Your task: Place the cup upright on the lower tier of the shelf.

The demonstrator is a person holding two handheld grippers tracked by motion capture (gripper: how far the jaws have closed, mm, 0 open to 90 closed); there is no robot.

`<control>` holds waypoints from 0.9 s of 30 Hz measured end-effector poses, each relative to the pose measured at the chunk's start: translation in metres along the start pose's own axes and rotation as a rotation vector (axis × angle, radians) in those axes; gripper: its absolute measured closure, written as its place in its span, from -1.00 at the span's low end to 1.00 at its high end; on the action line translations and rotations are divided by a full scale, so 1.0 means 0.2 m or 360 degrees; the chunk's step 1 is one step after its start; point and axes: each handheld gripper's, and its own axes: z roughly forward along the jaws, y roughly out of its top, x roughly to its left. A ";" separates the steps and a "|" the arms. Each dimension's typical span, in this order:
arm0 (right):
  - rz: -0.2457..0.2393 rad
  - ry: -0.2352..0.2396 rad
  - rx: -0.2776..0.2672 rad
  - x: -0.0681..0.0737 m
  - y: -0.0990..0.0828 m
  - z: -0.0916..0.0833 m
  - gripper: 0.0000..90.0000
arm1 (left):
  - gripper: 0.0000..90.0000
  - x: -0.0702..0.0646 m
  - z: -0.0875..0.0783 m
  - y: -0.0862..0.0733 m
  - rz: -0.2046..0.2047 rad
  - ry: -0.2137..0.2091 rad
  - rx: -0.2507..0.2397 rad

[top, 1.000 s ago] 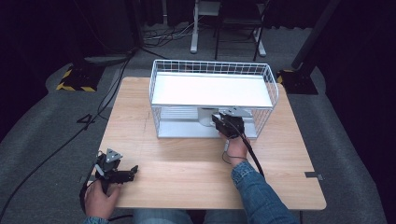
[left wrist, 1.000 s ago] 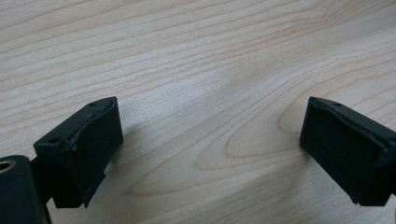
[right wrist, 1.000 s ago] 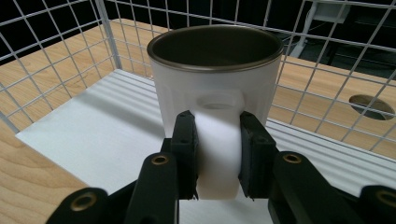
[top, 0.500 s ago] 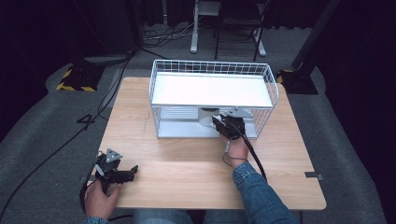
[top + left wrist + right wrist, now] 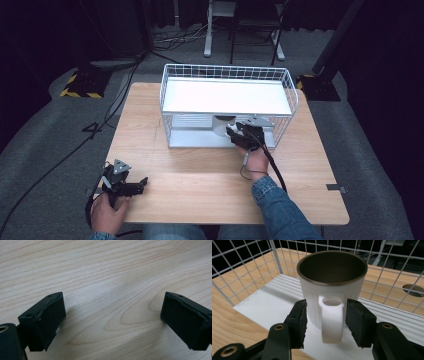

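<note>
Item: white ceramic mug [image 5: 332,290] with dark glazed interior, upright on the ribbed white lower shelf [image 5: 269,307] of a white wire two-tier rack [image 5: 227,105] on a pale wood-grain table [image 5: 200,175].

Right gripper [image 5: 325,320]: black jaws apart, straddling the mug's handle, not yet clamped. Judged step: gripping the handle. Centre the pads on the smooth loop and close squarely.

Left gripper [image 5: 110,315]: jaws wide apart over bare table, idle.
</note>
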 end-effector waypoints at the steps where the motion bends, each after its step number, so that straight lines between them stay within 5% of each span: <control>1: -0.0029 0.0001 -0.0007 0.01 0.01 -0.04 0.12 | -0.86 0.00 0.00 0.00 0.0001 0.0000 0.0001; 8: -0.0098 0.0025 -0.0012 0.02 0.02 -0.16 0.09 | -0.86 0.00 0.00 0.00 0.0001 0.0000 0.0000; 27: -0.0103 0.0172 0.0049 0.00 -0.07 -0.49 -0.07 | -0.89 0.00 0.01 0.01 -0.0002 -0.0005 0.0002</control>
